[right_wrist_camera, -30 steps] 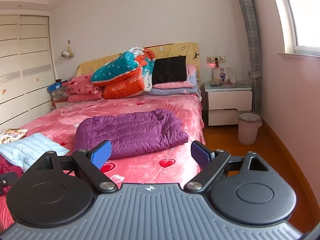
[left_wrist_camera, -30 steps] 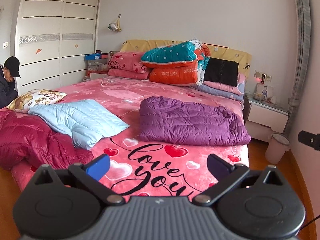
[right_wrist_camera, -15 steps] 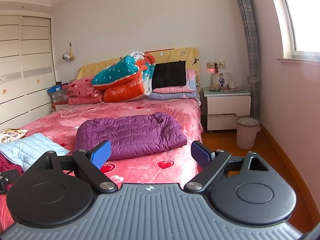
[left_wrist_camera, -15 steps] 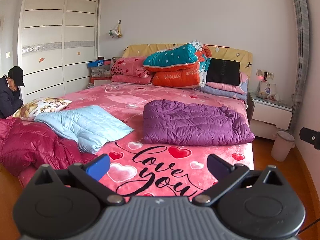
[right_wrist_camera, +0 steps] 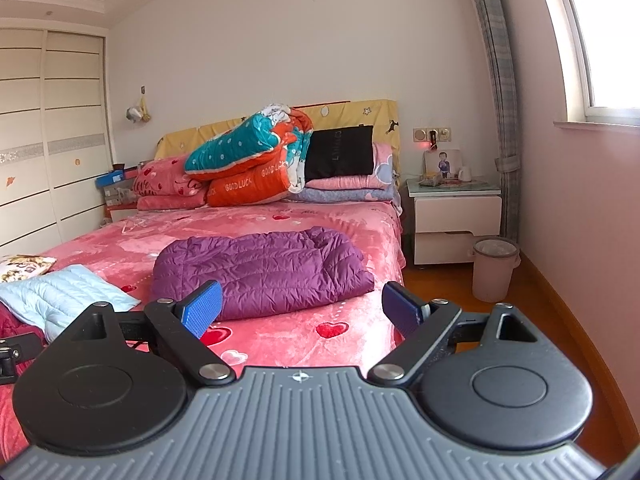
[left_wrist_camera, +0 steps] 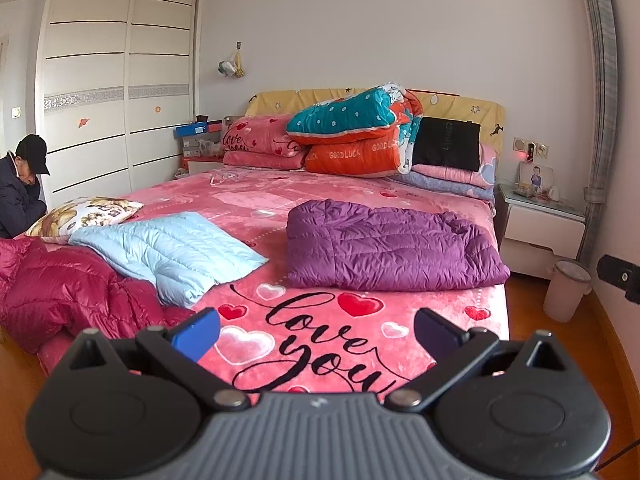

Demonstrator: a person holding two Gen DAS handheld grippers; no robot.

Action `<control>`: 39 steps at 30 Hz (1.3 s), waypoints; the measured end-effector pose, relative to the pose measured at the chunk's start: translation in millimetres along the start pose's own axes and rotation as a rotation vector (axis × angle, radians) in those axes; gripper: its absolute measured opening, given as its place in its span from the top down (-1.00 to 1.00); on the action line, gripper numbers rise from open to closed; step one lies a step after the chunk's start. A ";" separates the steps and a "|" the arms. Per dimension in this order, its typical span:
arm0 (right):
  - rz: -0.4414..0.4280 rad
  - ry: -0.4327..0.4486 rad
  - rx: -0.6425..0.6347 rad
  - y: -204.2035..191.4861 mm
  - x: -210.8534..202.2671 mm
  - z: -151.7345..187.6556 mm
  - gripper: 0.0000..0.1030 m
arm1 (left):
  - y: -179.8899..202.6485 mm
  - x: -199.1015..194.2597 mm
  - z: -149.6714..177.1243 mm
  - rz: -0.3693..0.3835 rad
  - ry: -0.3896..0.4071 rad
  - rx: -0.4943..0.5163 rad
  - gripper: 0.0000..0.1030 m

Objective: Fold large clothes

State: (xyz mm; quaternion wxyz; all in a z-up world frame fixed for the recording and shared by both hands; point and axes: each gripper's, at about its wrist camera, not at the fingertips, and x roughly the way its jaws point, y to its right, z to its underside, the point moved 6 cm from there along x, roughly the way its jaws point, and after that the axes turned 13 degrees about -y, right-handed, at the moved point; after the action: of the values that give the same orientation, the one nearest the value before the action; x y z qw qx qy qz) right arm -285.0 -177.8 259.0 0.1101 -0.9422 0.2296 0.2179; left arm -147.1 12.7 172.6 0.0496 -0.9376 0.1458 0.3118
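Both grippers — left [left_wrist_camera: 316,332], right [right_wrist_camera: 302,308] — hang spread and empty before the folded purple jacket [left_wrist_camera: 384,246].

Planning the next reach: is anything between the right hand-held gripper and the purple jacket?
Nothing visible. Only bare pink bedspread lies between the open right hand-held gripper and the purple jacket; the light blue jacket sits off to the left.

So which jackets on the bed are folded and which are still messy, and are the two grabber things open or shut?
purple jacket: folded, lying flat on the bed
light blue jacket: folded flat, one edge resting on the red one
dark red jacket: crumpled, hanging over the bed's edge
left gripper: open, holding nothing
right gripper: open, holding nothing
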 end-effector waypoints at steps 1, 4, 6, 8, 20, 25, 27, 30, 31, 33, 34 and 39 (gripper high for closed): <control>0.001 0.000 -0.002 0.0 0.2 -0.2 -1.00 | -0.5 0.6 0.2 0.001 -0.001 0.002 -0.99; 0.010 0.002 -0.012 -1.3 1.0 -0.1 -1.00 | -0.7 1.6 0.6 0.002 0.000 0.004 -0.99; 0.013 -0.001 -0.013 -1.8 2.5 0.4 -1.00 | -1.0 2.2 0.5 0.005 -0.002 0.004 -0.99; 0.012 -0.004 -0.010 -1.8 3.2 0.7 -1.00 | -0.5 2.8 1.0 0.005 -0.001 0.006 -0.99; 0.015 -0.015 -0.020 1.1 5.7 0.5 -1.00 | -1.8 7.7 1.4 -0.003 0.003 0.019 -0.99; 0.016 -0.017 -0.022 3.5 7.2 0.0 -1.00 | -2.3 9.5 2.3 -0.003 0.001 0.015 -0.99; 0.014 -0.021 -0.022 4.4 8.3 0.1 -1.00 | -2.9 10.9 2.2 -0.006 0.000 0.016 -0.99; 0.016 -0.022 -0.024 5.1 10.2 -0.5 -1.00 | -2.1 12.4 2.9 -0.010 -0.003 0.018 -0.99; 0.015 -0.022 -0.024 4.3 10.1 0.8 -1.00 | -1.7 12.6 3.0 -0.009 -0.003 0.018 -0.99; 0.015 -0.022 -0.023 4.3 10.4 0.5 -1.00 | -1.4 14.1 2.9 -0.011 -0.006 0.020 -0.99; 0.015 -0.022 -0.024 4.4 10.2 0.7 -1.00 | -1.3 15.0 2.9 -0.013 -0.007 0.021 -0.99; 0.012 -0.022 -0.020 5.9 12.4 0.1 -1.00 | -0.4 18.7 4.3 -0.011 -0.016 0.026 -0.99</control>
State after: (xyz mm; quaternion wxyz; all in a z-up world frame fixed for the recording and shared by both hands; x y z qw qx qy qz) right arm -277.9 -187.7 252.5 0.1018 -0.9394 0.2316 0.2313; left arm -135.1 9.3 158.0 0.0646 -0.9352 0.1441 0.3169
